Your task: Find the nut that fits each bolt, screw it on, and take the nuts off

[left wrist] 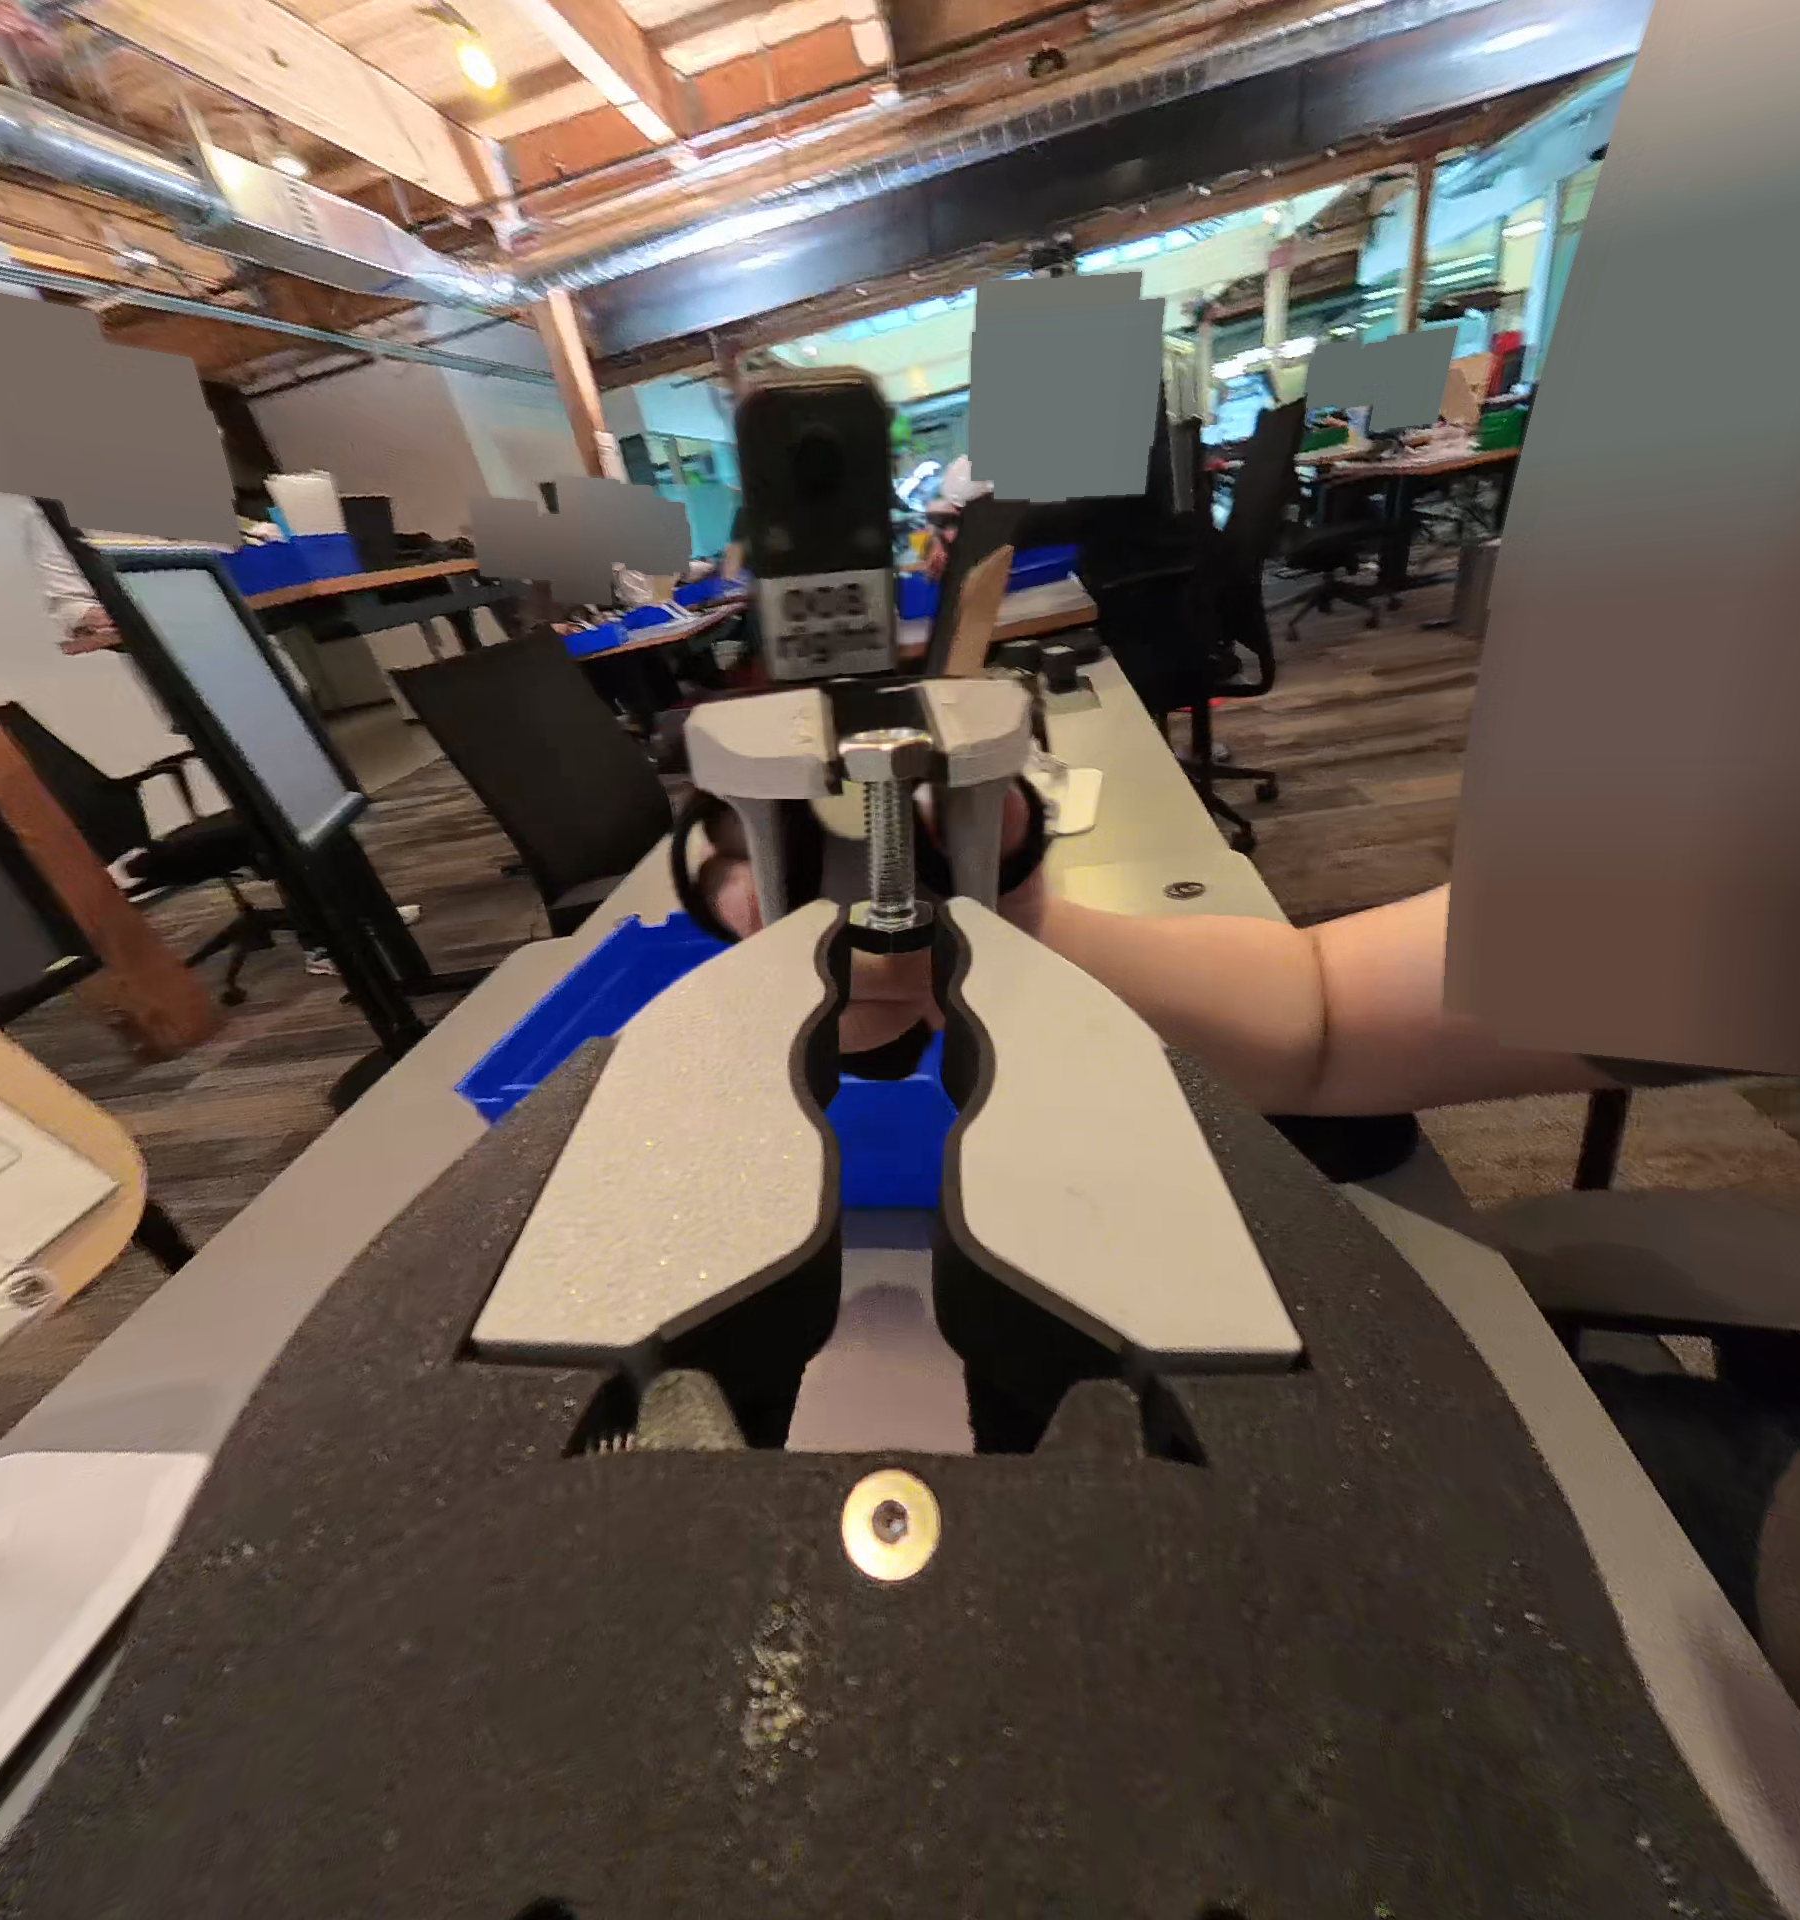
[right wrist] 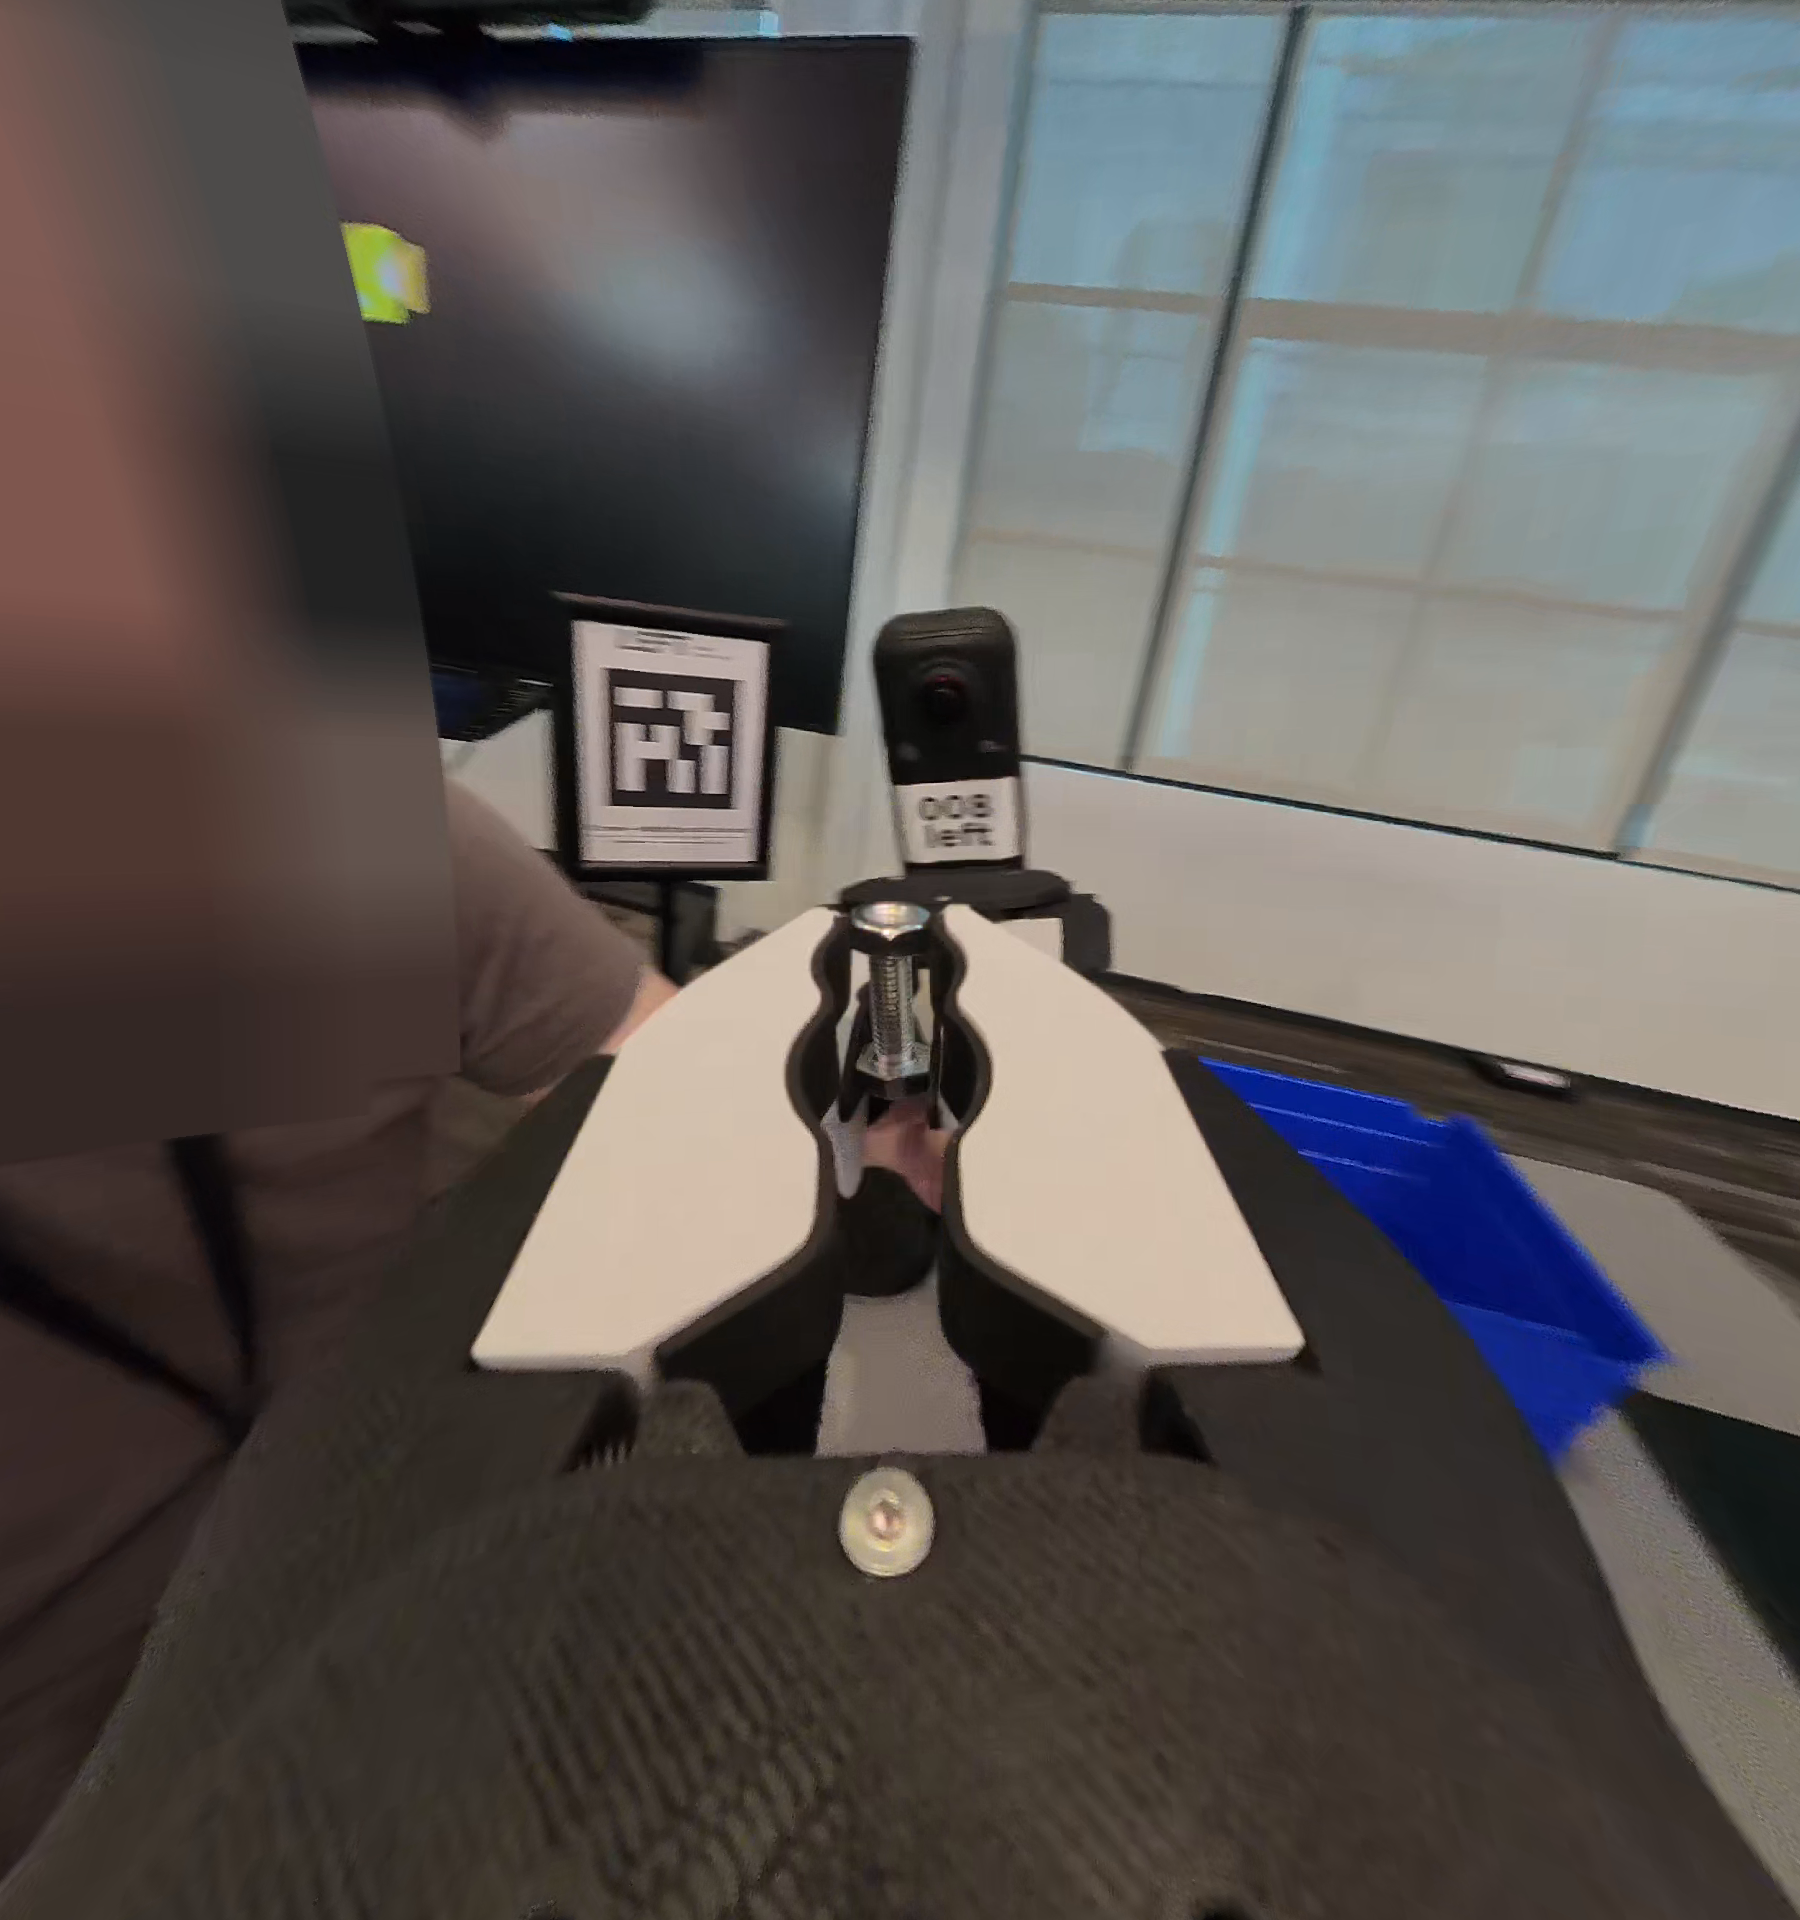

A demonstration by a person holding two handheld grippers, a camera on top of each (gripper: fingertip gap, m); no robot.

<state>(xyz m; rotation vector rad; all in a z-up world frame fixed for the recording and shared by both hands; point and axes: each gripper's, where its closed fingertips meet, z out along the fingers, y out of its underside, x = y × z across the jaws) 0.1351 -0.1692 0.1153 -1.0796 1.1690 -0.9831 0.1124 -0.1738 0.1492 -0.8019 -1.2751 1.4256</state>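
Observation:
A silver bolt [left wrist: 885, 842] is held in the air between my two grippers, which face each other. My left gripper [left wrist: 888, 927] is shut on a silver nut [left wrist: 888, 914] that sits on the threaded end of the bolt. My right gripper [left wrist: 883, 764] shows beyond it, shut on the bolt's hex head. In the right wrist view my right gripper [right wrist: 885, 923] clamps the head of the bolt [right wrist: 891, 1003]. The nut [right wrist: 893, 1062] lies farther along the thread, between the left gripper's tips [right wrist: 893, 1086]. How far the nut is threaded on is hidden.
A blue bin [left wrist: 584, 997] stands on the grey table [left wrist: 1124, 831] under the grippers; it also shows in the right wrist view [right wrist: 1447, 1205]. A person's forearm [left wrist: 1239, 997] reaches in from the right. Black office chairs [left wrist: 543, 769] stand left of the table. A marker sign [right wrist: 672, 753] stands behind. My left and right fingertips are right by each other.

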